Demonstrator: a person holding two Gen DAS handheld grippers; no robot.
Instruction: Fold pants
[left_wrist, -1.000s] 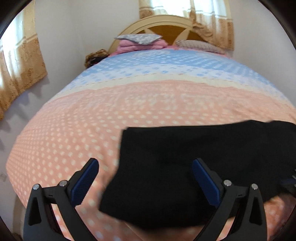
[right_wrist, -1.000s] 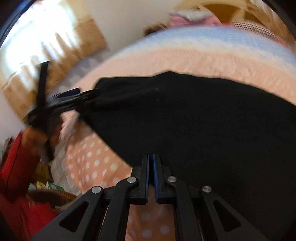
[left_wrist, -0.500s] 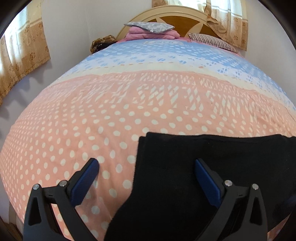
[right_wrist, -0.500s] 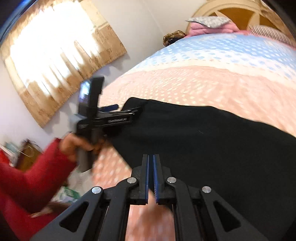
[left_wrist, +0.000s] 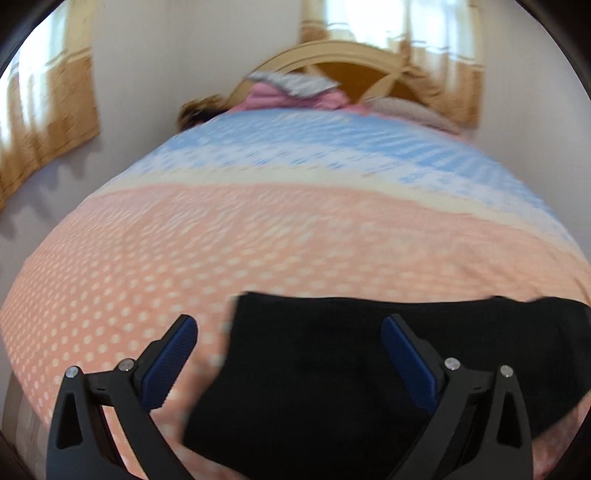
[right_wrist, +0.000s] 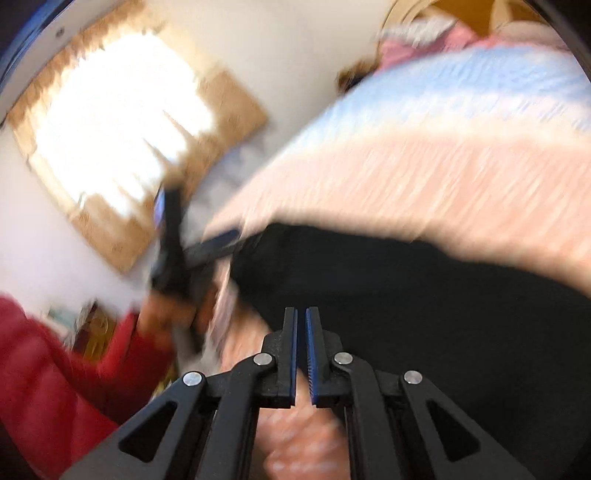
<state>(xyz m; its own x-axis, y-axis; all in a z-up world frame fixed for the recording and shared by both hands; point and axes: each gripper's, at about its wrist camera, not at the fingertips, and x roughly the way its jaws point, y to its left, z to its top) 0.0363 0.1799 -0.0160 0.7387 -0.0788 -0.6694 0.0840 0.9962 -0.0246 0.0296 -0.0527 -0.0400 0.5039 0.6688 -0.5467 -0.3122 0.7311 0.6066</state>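
The black pants (left_wrist: 332, 369) lie flat as a folded dark slab on the dotted pink bedspread (left_wrist: 184, 240), near the bed's front edge. My left gripper (left_wrist: 290, 343) is open and empty, its blue pads spread over the pants' left end. In the blurred right wrist view the pants (right_wrist: 424, 302) fill the lower right. My right gripper (right_wrist: 301, 317) is shut with nothing visible between its jaws, just above the pants' near edge. The left gripper (right_wrist: 218, 243) shows there at the pants' left corner, held by a hand in a red sleeve.
Pillows and folded pink bedding (left_wrist: 291, 92) sit by the wooden headboard (left_wrist: 351, 62) at the far end. Curtained windows (left_wrist: 40, 122) are on the left wall. The bed's front edge drops off just below the pants.
Both views have shifted and blurred with motion. My left gripper drew back a little from the pants' left end. My right gripper swung up and left, staying shut.
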